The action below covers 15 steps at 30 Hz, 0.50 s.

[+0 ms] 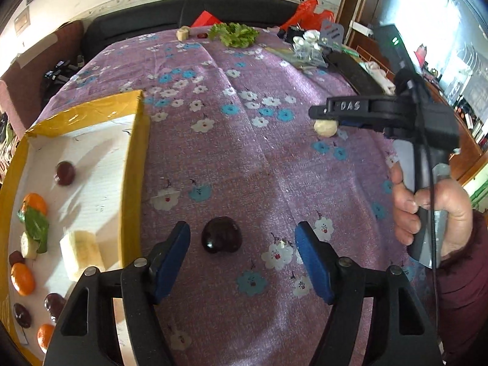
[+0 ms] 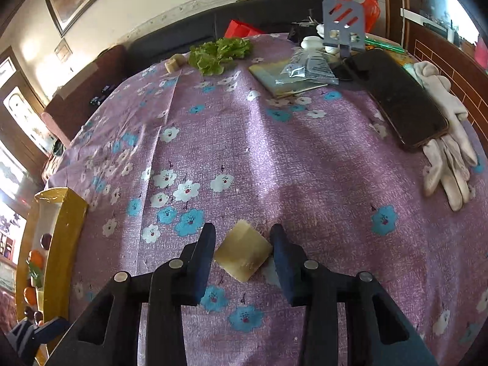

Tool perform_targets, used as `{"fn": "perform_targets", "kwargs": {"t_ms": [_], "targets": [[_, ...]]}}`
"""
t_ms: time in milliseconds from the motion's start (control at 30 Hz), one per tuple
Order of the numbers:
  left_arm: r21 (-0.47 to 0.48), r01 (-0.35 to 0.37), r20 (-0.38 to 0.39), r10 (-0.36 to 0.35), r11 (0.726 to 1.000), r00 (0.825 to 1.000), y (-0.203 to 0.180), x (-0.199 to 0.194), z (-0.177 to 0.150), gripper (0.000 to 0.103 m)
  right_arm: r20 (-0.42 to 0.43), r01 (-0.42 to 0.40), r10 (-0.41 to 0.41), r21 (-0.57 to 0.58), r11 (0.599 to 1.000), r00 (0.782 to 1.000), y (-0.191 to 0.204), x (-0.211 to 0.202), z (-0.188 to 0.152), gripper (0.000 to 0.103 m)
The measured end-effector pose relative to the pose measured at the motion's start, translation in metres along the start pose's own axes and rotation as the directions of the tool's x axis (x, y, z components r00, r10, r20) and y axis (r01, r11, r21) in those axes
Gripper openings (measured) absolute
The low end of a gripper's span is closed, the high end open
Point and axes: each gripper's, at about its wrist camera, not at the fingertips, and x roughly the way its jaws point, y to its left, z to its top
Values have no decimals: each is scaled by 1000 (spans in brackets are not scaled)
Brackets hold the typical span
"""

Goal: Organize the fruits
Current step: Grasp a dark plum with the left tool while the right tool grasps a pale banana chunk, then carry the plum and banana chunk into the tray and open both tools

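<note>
My left gripper [image 1: 242, 239] jaws gape around the dark plum [image 1: 221, 235], untouched – my right gripper [image 2: 242, 251] jaws flank the banana chunk [image 2: 243, 251], contact unclear, box [image 1: 134, 164] edge-cropped.

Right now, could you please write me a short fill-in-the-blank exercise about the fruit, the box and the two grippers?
1. The dark red cherry lies between the open fingers of the ____ gripper.
2. The right gripper straddles a pale ____ chunk.
3. The yellow-edged cardboard box holds several ____ mandarins.
4. The flowered tablecloth is ____.

Missing words: left; banana; orange; purple
</note>
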Motion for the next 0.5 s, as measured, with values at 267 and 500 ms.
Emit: {"fn": "perform_targets", "kwargs": {"t_ms": [267,500], "targets": [[15,-65,-16,66,998,998,-1,14,-2,69,7,-55,55,28,998,998,-9,-20,-7,40],[-36,-100,27,101,994,995,21,4,-6,28,40,-82,83,-32,996,996,8,-53,-23,40]]}}
